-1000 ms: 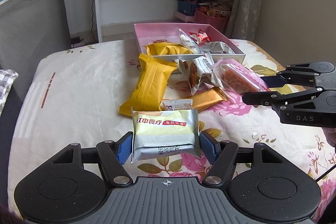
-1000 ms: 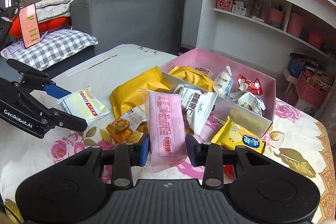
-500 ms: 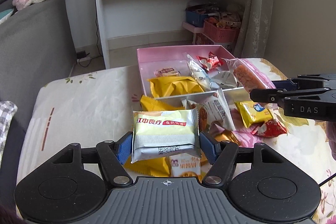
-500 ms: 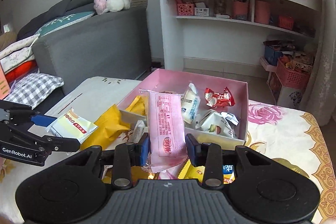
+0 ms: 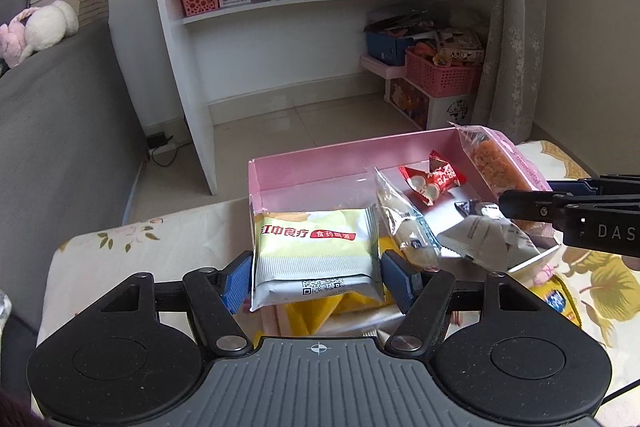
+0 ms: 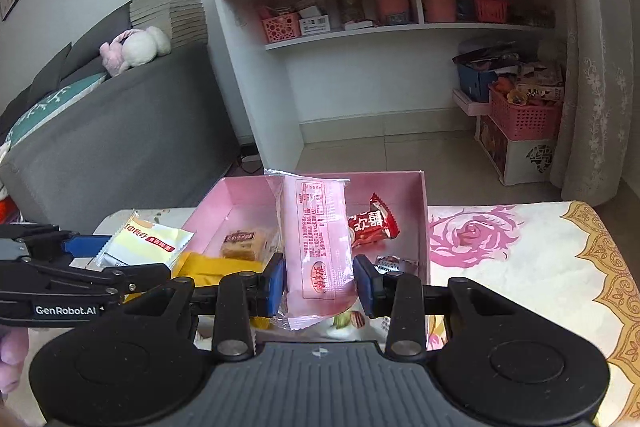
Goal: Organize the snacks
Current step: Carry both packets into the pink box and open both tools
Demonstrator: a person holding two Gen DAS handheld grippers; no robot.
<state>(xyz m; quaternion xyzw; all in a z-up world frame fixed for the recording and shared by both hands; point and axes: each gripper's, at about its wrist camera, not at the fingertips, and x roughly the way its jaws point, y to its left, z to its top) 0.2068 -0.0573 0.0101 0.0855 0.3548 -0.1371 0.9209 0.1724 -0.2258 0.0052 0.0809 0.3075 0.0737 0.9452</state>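
My left gripper (image 5: 316,279) is shut on a pale yellow and white snack packet (image 5: 316,247), held over the near left part of the pink box (image 5: 320,163). My right gripper (image 6: 320,283) is shut on a long pink packet (image 6: 320,227), held upright over the box's (image 6: 422,219) right half. Each gripper shows in the other's view: the right gripper (image 5: 528,193) with the pink packet (image 5: 496,163), the left gripper (image 6: 128,255) with the pale packet (image 6: 152,241). A red candy wrapper (image 6: 372,223), a small cake (image 6: 244,243), a yellow bag (image 6: 212,265) and a white packet (image 5: 404,227) lie in the box.
The box stands at the far edge of a table with a flowered cloth (image 6: 520,267). A yellow-blue packet (image 5: 560,301) lies beside the box. Beyond are a white shelf unit (image 5: 260,19), a grey sofa (image 5: 60,127) at left and pink baskets (image 5: 440,75) on the floor.
Both grippers have carried their packets forward from above the loose pile to above the pink box. The right gripper has rolled level. Neither grip has changed.
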